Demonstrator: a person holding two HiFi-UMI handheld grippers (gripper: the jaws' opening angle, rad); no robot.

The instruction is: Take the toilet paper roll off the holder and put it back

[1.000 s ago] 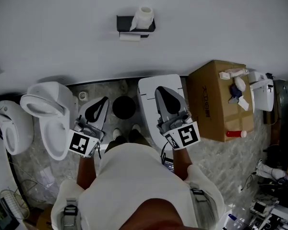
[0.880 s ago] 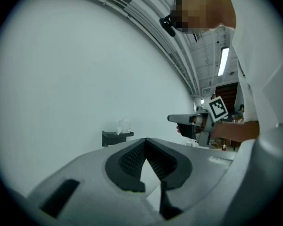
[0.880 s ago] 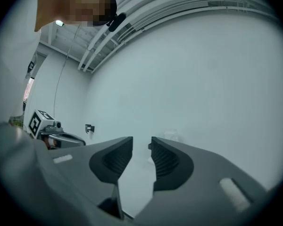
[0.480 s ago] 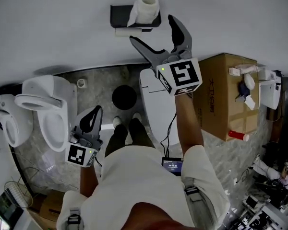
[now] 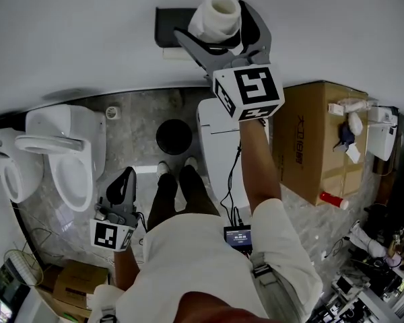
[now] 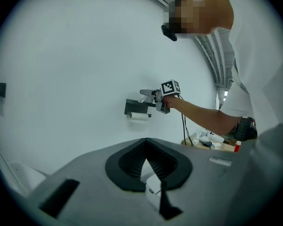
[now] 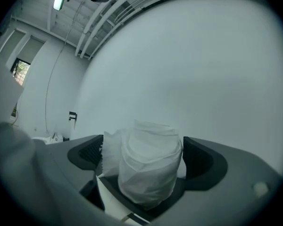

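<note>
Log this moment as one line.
right gripper: jaws just opened, around toilet paper roll, not pressing | toilet paper roll: upright atop holder | left gripper: shut, empty

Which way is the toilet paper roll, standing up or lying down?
Standing up: the toilet paper roll sits on end, its hollow core facing up toward the head view, its sides vertical in the right gripper view.

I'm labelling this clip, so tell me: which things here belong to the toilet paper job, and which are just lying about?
Job: toilet paper roll; wall holder; right tool, jaws just been opening, roll between them.
Lying about: white toilet; cardboard box; red bottle.
</note>
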